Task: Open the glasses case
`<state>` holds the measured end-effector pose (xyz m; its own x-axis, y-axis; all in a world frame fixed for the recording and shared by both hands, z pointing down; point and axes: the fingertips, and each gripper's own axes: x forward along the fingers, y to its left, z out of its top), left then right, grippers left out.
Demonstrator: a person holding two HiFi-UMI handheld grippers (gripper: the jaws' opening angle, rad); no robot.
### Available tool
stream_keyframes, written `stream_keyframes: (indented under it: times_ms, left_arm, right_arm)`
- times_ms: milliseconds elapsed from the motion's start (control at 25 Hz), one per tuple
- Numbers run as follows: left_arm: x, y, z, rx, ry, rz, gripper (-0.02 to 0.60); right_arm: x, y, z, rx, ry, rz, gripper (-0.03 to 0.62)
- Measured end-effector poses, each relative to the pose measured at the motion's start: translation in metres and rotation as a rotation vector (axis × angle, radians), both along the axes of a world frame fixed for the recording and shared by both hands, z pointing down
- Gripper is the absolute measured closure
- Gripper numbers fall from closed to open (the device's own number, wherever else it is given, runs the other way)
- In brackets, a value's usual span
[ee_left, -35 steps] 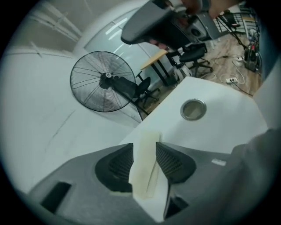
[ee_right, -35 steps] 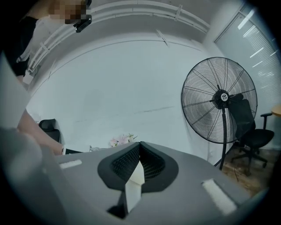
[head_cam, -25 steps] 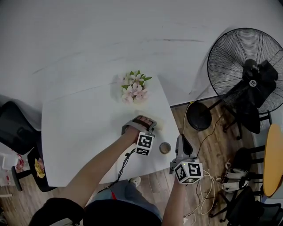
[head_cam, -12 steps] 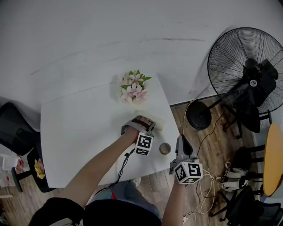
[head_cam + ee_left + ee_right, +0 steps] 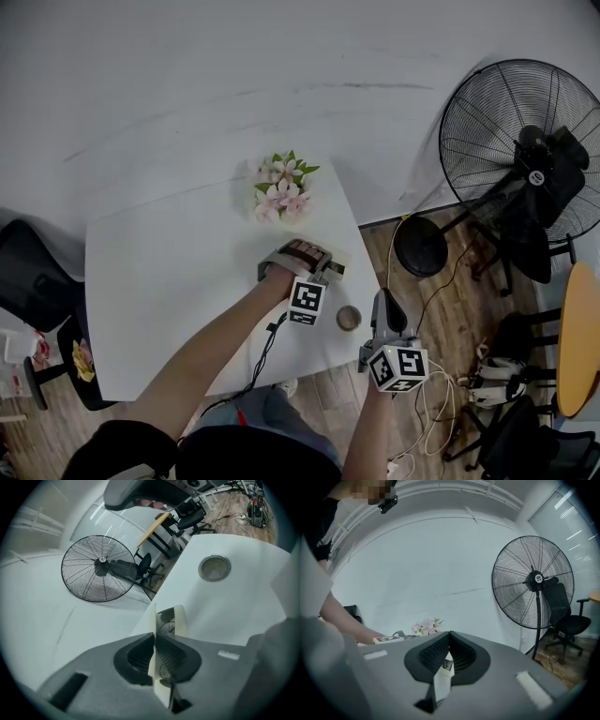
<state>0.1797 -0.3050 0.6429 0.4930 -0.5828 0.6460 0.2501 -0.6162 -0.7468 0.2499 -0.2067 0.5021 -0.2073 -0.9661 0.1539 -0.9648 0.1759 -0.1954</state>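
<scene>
The cream glasses case [image 5: 180, 620] lies on the white table [image 5: 169, 281] near its right edge. Its thin lid edge [image 5: 152, 620] stands up between the left gripper's jaws, and dark glasses show inside. My left gripper [image 5: 154, 639] is closing, its pads pressing on that lid edge. In the head view the left gripper [image 5: 317, 261] hides most of the case [image 5: 334, 269]. My right gripper [image 5: 386, 314] hangs off the table's right edge, pointing about level. In its own view the right gripper [image 5: 449, 637] has its jaw tips together.
A small round tin [image 5: 349, 317] [image 5: 214, 567] sits on the table just right of the left gripper. Pink flowers [image 5: 281, 192] stand at the table's far edge. A large black floor fan [image 5: 525, 150] and cables are on the wooden floor to the right.
The left gripper's jaws have closed onto the case's lid and the hand has lifted slightly, raising the lid. The right gripper has stayed still.
</scene>
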Motion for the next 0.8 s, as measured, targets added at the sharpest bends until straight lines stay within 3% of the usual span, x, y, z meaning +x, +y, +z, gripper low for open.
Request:
stream_keyframes:
  times_ms: [800]
  left_arm:
    - [0.022,-0.055,-0.004,-0.033,0.06,-0.107,0.545]
  right_arm:
    - [0.032,0.021,0.009,-0.041,0.011,0.076,0.585]
